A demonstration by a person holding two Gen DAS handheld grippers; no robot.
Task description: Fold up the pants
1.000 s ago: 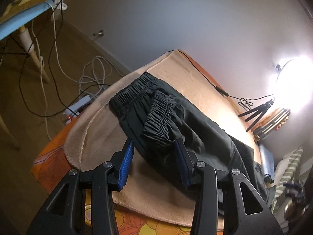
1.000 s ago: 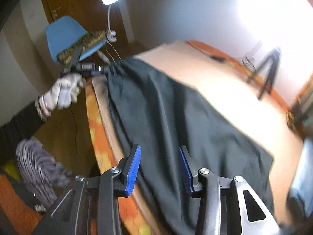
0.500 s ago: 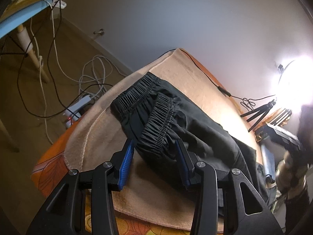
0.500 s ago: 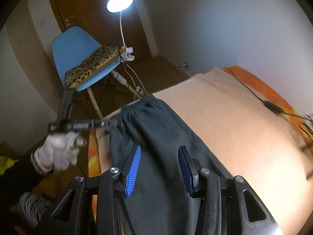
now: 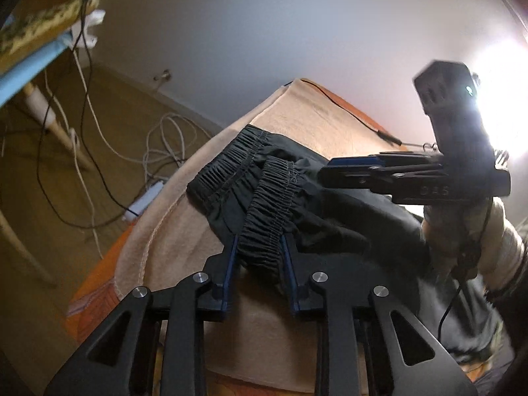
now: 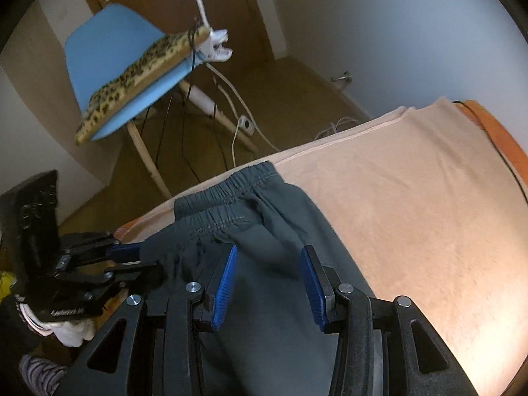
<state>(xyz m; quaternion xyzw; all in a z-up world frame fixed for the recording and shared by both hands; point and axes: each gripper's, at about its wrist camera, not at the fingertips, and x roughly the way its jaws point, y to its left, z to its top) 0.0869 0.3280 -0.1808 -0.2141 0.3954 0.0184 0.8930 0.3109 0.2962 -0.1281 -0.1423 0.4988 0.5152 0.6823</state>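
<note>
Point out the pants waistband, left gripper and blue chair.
pants waistband (image 5: 270, 217), left wrist view, gathered elastic fold
left gripper (image 5: 259, 247), left wrist view, midway between fingertips
blue chair (image 6: 99, 49), right wrist view, backrest

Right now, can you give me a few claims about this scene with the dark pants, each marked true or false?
1. The left gripper has its blue-padded fingers closed on the gathered elastic waistband of the dark pants. True.
2. The pants lie on a bare wooden floor. False: they lie on a peach-coloured blanket.
3. The right gripper is clamped on the fabric. False: its jaws stand open above the pants.
4. A blue plastic chair carries a leopard-print cushion. True.
</note>
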